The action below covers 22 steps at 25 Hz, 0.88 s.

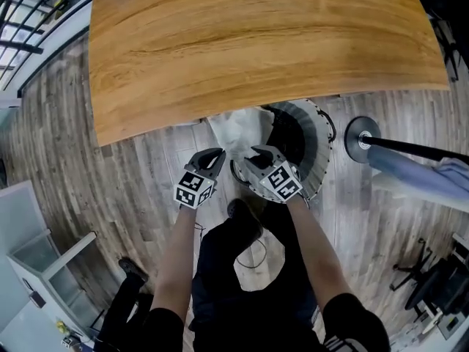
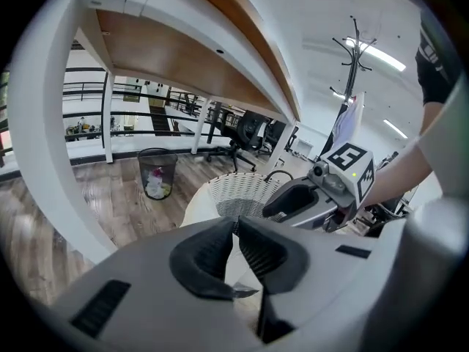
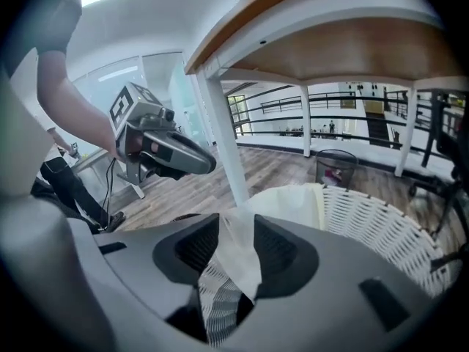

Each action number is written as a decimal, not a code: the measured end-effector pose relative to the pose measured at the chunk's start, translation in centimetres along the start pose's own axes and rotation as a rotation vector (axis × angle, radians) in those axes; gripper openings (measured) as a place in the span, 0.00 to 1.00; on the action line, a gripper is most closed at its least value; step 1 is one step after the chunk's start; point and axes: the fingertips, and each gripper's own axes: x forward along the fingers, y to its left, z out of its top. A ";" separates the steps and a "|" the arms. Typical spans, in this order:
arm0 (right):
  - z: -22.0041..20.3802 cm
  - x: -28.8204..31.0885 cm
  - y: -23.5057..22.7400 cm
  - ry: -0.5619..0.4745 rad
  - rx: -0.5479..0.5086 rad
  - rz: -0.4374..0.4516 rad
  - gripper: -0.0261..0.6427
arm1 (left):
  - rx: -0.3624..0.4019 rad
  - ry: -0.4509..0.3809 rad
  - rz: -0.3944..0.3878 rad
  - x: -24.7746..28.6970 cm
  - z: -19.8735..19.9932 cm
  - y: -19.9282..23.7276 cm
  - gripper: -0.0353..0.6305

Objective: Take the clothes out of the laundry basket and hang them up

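A white wicker laundry basket (image 1: pixel 316 149) stands on the floor, half under the wooden table (image 1: pixel 249 42). A white garment (image 1: pixel 233 129) drapes over its left rim. Both grippers hover just in front of the basket. My left gripper (image 1: pixel 214 158) is shut, its tips meeting (image 2: pixel 236 222) above the white cloth (image 2: pixel 199 205); I see nothing clearly pinched. My right gripper (image 1: pixel 256 156) has its jaws apart (image 3: pixel 236 226), and a strip of the white garment (image 3: pixel 238 259) hangs loosely between them. The basket (image 3: pixel 374 226) lies just beyond.
A coat rack base (image 1: pixel 362 139) stands right of the basket, its pole carrying a pale blue garment (image 1: pixel 421 176). A white table leg (image 3: pixel 223 138) rises beside the basket. A wire waste bin (image 2: pixel 157 173) stands further off. Office chairs are at the far right.
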 end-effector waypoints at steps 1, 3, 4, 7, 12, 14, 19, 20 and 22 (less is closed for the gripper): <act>-0.6 0.8 -0.2 0.014 -0.008 0.000 0.29 | 0.005 0.002 -0.002 0.4 -0.4 0.3 0.09; -2.3 2.4 -0.5 0.051 -0.021 -0.005 0.31 | 0.010 0.003 -0.006 1.0 -1.3 0.7 0.09; -3.0 3.1 -0.7 0.068 -0.024 -0.008 0.31 | 0.010 0.003 -0.007 1.2 -1.7 0.9 0.09; -4.7 5.1 -0.7 0.104 -0.016 0.011 0.32 | 0.009 0.005 -0.007 1.4 -2.6 1.5 0.09; -5.3 7.1 -0.4 0.116 -0.006 0.034 0.26 | 0.011 0.010 -0.005 1.2 -3.4 2.5 0.09; -4.8 7.2 -0.3 0.098 -0.004 0.031 0.06 | 0.006 0.014 0.003 0.8 -3.5 2.6 0.09; -2.1 4.5 -0.1 0.050 0.030 0.031 0.06 | -0.009 0.019 0.006 -0.1 -2.4 1.4 0.09; -1.4 3.8 0.1 0.046 0.029 0.033 0.06 | -0.010 0.022 0.002 -0.4 -2.0 0.9 0.09; -0.4 2.4 0.7 0.044 0.021 0.038 0.06 | -0.014 0.024 -0.006 -0.8 -1.1 0.0 0.09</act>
